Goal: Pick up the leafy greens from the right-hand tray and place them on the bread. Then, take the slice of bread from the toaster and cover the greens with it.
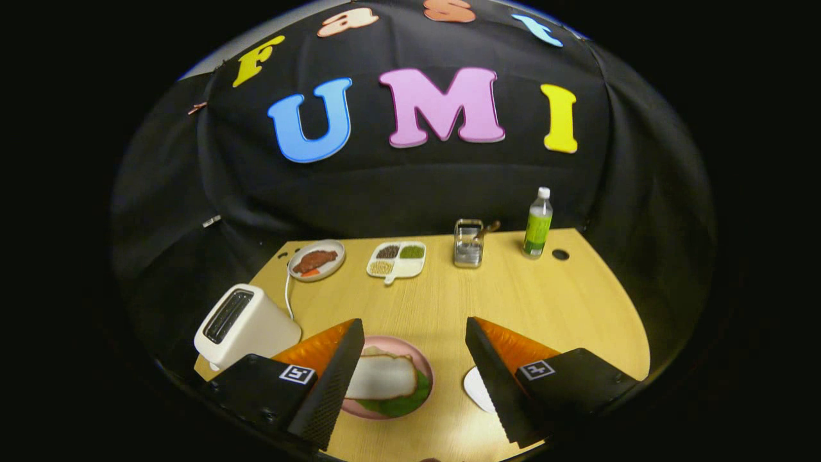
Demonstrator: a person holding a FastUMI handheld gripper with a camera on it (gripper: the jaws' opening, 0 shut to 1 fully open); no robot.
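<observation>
The gripper (414, 378) hangs wide open and empty above the table's (545, 301) near edge. Between its 2 fingers, the pink plate (420, 362) carries a bread slice (381, 377) over leafy greens (404, 404) (sandwich apparently closed). The toaster (244, 324) sits at the left edge.

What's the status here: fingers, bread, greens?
Gripper open, fingers holding nothing. Bread slice lies on the greens on the pink plate, between the fingers. Toaster slot looks empty. Nothing in the way.
</observation>
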